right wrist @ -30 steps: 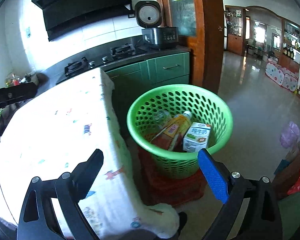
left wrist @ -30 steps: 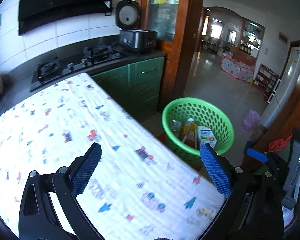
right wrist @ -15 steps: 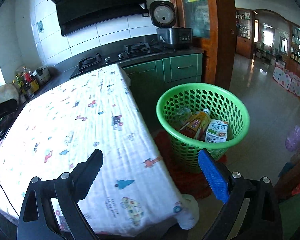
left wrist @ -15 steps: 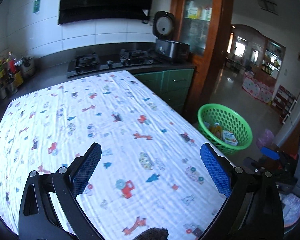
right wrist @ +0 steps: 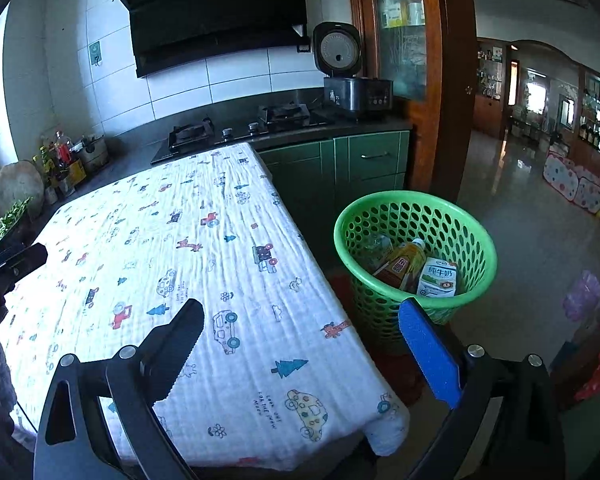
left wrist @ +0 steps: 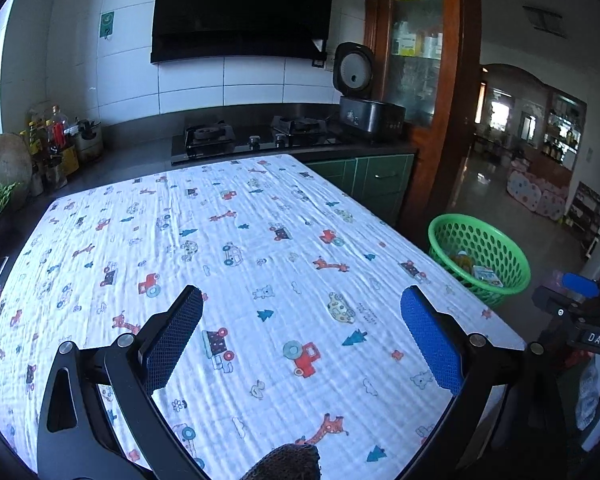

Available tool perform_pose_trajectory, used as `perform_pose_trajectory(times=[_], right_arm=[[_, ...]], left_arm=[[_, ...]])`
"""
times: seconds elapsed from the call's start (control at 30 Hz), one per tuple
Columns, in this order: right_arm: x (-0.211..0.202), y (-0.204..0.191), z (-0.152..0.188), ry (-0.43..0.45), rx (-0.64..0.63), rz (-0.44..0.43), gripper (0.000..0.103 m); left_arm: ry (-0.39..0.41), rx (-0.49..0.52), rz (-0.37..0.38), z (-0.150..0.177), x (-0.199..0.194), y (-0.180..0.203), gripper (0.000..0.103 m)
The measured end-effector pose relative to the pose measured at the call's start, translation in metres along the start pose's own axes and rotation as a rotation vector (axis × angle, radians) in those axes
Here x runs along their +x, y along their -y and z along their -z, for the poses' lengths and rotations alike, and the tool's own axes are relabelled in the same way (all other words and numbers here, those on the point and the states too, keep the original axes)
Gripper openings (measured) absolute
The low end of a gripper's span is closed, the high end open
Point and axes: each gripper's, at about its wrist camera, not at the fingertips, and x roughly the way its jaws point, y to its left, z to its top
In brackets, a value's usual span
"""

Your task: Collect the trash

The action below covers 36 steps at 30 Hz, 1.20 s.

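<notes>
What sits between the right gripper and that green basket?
Nothing visible. The right gripper is open and empty above the table corner, and the basket stands on the floor beside the table, its top open.

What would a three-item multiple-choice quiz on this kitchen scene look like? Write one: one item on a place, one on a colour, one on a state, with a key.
1. Where is the milk carton?
A. on the table
B. in the basket
C. on the stove

2. What colour is the basket?
A. green
B. red
C. white

3. How do the left gripper and right gripper stand?
A. both shut on trash
B. one open, one shut
C. both open, holding nothing

Key:
1 B, the carton leans inside the basket beside a bottle.
2 A, its perforated wall is bright green.
3 C, each wrist view shows wide-apart fingers with only the tablecloth behind them.
</notes>
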Motion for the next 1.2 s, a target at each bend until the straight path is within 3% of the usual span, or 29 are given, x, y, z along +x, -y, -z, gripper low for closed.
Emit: perform_pose_trajectory(times=[0.37,1.2], right_arm=[[-0.015,-0.006,0.007,0.031,0.001,-0.003,0.095],[-0.024,-0.03,0.012,0.062,-0.06,-0.052,0.096]], left_arm=[[0.064,0.019,-0.025,0.007,-0.019,0.01,0.098],[0.067,-0.01,-0.089,0.02,-0.035,-0.009,0.098]])
